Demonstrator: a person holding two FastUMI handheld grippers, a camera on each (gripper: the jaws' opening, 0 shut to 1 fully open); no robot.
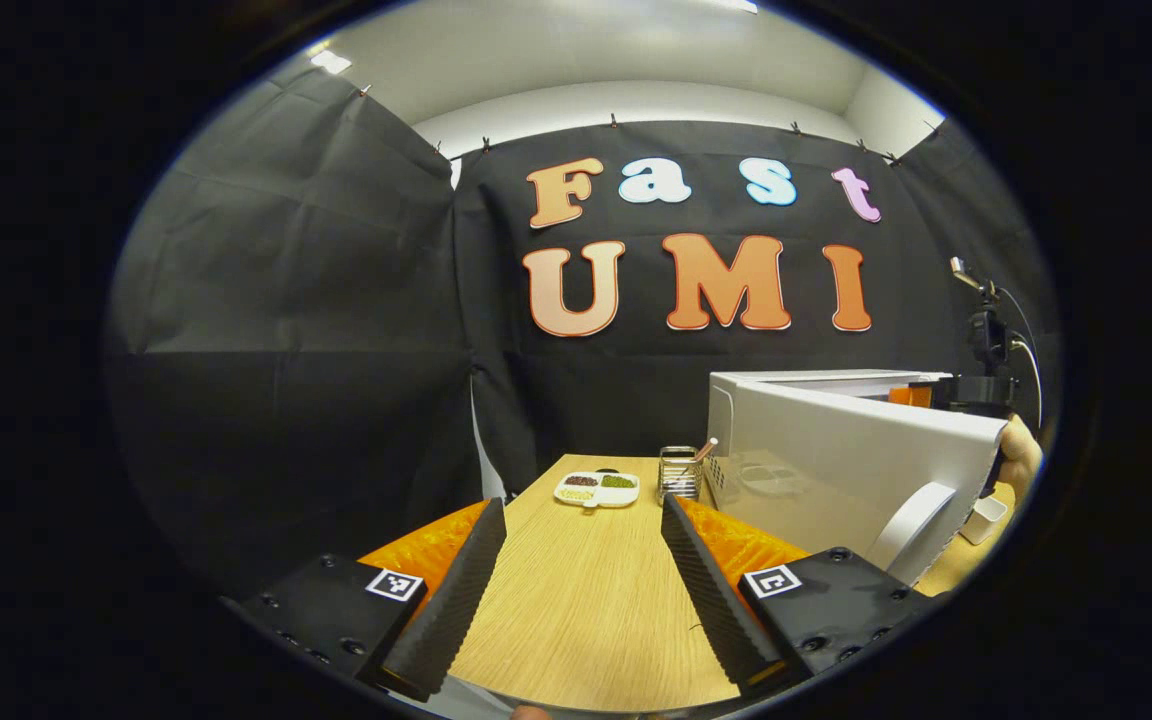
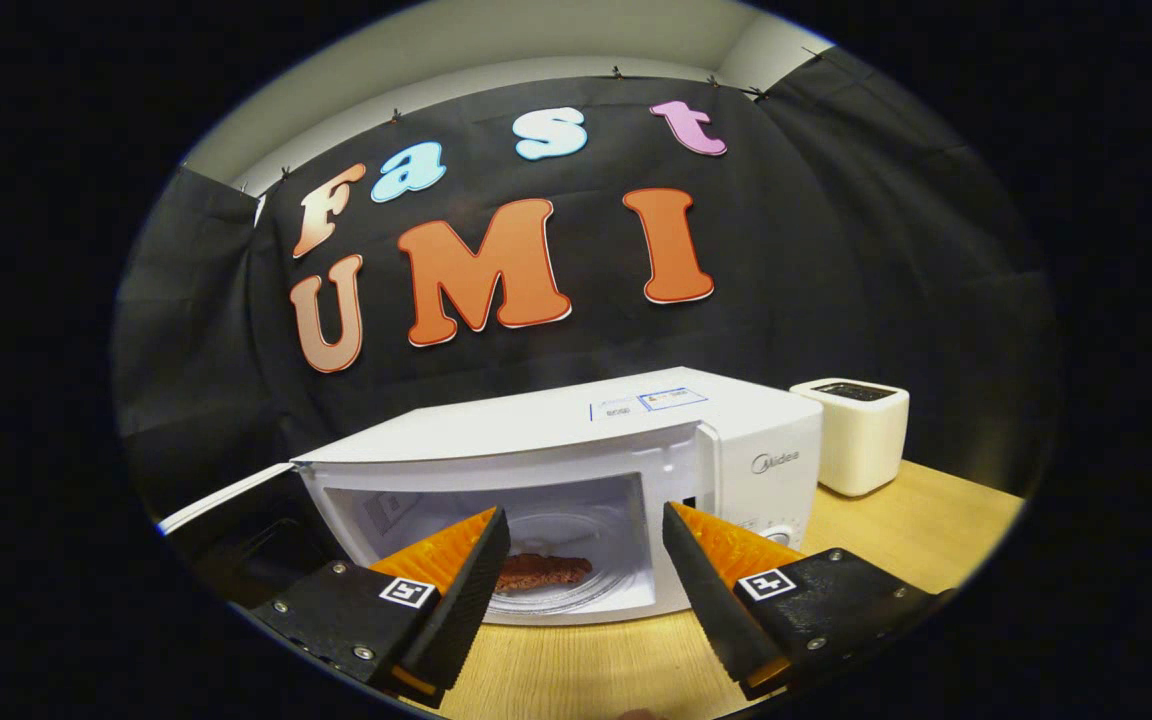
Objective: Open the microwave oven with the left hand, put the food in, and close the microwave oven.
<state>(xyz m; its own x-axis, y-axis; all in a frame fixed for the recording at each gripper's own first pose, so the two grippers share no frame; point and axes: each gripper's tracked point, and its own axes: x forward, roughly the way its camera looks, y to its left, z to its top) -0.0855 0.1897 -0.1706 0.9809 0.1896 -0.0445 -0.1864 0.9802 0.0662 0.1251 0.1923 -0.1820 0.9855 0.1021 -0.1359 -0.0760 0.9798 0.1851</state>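
Two tongs empty, food inside the oven

Both of my tongs are spread wide, gripping nothing. My right gripper faces the white microwave oven on the wooden table; its door hangs open and the brown food lies on the glass plate inside. My left gripper hovers above bare table, beside that door.

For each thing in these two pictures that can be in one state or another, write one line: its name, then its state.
microwave door: swung open
microwave oven: cavity open, food inside
food: lying on the glass plate inside the oven
left gripper: open, holding nothing
right gripper: open, holding nothing
sectioned dish: filled, on the table
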